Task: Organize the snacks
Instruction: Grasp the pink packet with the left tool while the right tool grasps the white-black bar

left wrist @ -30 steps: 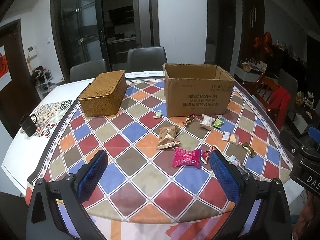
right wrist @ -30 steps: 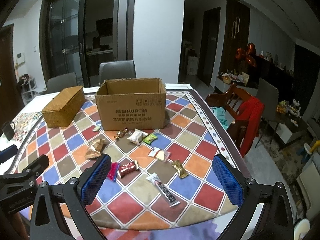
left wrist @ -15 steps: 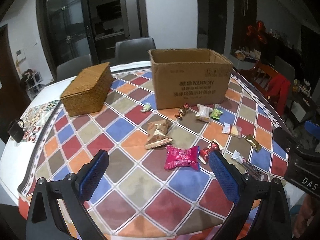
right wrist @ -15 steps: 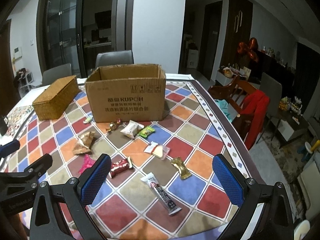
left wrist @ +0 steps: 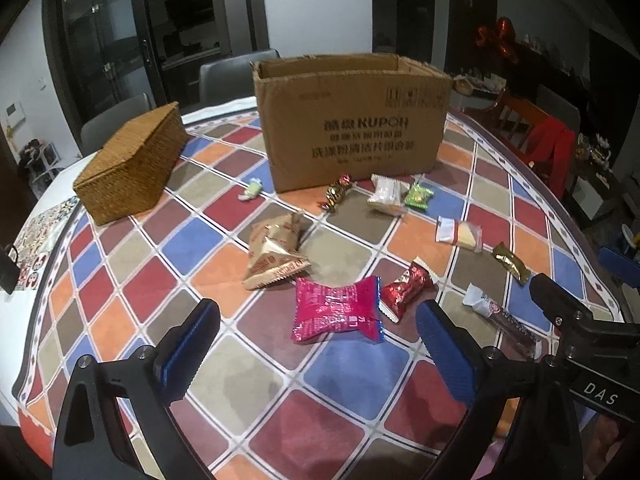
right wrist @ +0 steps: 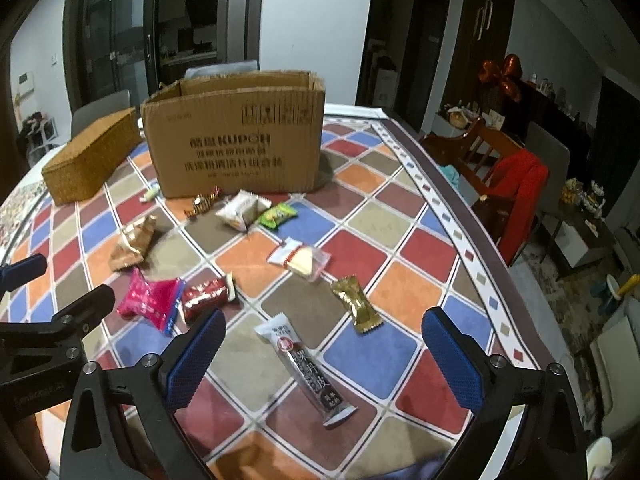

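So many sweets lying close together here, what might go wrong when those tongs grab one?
The pink packet touches the red candy, so the open left tongs might pinch both. The right tongs, closing on nothing, hang over the long bar, which lies flat and may slip.

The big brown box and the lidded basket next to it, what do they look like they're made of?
The box looks like plain matte cardboard: brown, printed lettering, creased edges, open top. The basket seems woven from rattan or a similar fibre: golden-brown, with a fine ribbed weave over lid and sides. Which fibre exactly can't be told.
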The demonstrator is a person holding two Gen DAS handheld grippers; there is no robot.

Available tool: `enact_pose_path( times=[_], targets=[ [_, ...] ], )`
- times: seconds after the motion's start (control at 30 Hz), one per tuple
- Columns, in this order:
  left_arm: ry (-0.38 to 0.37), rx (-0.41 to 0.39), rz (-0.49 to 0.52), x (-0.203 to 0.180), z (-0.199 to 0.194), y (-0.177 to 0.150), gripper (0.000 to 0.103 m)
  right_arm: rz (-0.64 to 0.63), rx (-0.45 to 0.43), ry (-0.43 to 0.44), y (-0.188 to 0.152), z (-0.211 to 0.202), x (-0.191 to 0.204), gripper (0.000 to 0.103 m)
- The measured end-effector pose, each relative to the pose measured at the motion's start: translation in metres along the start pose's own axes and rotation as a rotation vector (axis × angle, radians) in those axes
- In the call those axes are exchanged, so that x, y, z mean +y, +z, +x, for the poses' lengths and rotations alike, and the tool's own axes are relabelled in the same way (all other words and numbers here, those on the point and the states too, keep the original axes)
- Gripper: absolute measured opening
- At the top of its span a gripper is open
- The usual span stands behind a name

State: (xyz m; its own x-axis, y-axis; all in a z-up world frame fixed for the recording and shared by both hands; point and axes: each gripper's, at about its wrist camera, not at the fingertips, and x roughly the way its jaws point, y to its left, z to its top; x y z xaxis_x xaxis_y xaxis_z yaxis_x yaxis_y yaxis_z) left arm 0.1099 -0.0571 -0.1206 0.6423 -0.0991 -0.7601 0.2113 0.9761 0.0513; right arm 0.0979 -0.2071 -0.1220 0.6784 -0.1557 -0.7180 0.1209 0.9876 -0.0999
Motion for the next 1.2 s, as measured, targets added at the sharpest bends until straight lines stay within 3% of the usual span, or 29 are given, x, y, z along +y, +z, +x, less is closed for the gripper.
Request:
enact_pose_path(
  times=[0.57, 1.03, 1.2],
  targets=[
    [-0.017, 0.067, 0.042, -0.006, 0.055, -0.008, 0.092, -0.042, 0.103, 0.034, -0.023, 0.048, 0.013, 0.076],
    [-0.021, 0.124, 0.052, -0.012, 0.082, -0.013, 0.079, -0.033, 0.200, 0.081, -0.036, 0.074, 0.013, 0.045],
    [-0.052, 0.142, 0.045, -0.010, 0.087, -0.013, 0.072, -0.050, 0.207, 0.096, -0.035, 0.074, 0.018, 0.035]
  ],
)
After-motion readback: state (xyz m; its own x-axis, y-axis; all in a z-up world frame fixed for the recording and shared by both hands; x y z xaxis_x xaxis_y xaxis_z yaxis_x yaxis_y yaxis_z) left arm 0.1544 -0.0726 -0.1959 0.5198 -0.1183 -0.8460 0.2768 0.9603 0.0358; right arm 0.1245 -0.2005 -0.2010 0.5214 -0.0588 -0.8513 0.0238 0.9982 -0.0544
